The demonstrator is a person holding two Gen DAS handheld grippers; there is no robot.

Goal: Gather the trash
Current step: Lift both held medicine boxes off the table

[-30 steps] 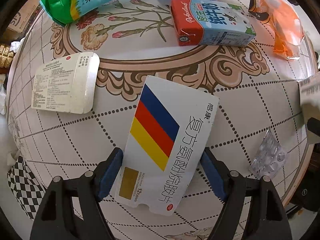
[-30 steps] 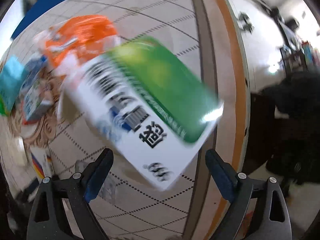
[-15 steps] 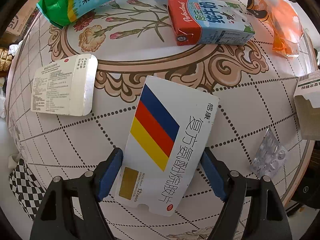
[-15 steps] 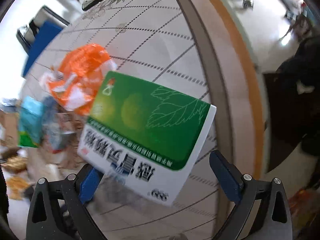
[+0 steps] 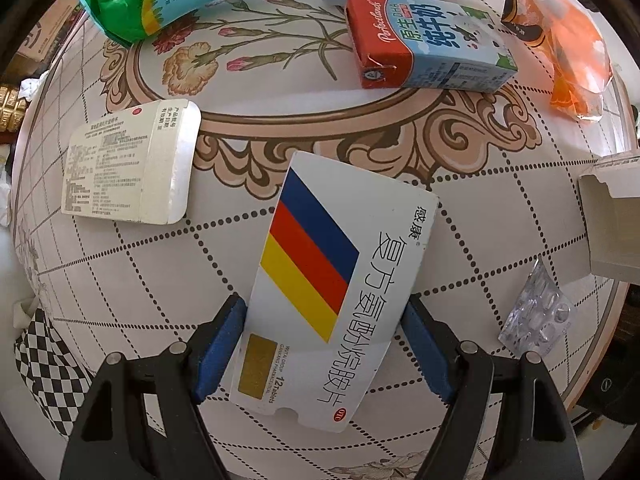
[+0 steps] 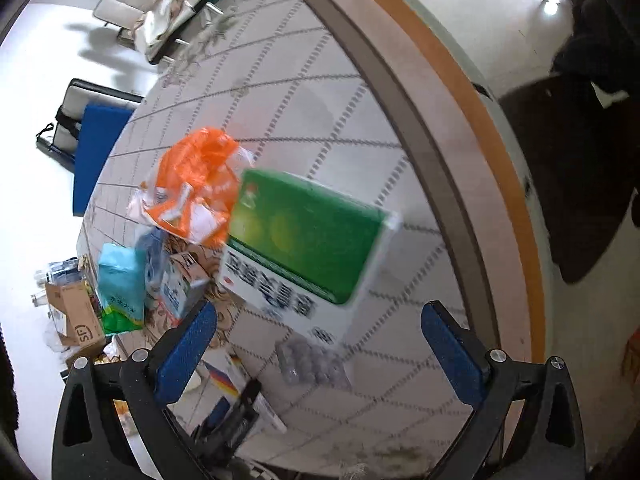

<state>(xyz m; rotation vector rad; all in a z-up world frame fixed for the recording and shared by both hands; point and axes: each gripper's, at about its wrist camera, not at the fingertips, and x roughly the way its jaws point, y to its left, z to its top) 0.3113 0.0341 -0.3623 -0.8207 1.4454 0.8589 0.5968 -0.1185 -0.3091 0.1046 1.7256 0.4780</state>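
While clamped, striped box [image 5: 332, 288] between left tongs [image 5: 324, 344].

The left gripper [image 5: 324, 344] has its jaws pressed against something flat; the right gripper [image 6: 320, 344] has jaws spread wide.

Green box [image 6: 304, 248] blurred (lettering unreadable)

the left gripper [image 5: 324, 344] grips a white medicine box [image 5: 332, 288] with blue, red and yellow stripes — a blue pad pressed against each long side. on the patterned table [image 5: 500, 208] beyond lie a milk carton [image 5: 428, 46], an orange wrapper [image 5: 568, 36] and a blister pack [image 5: 538, 312].
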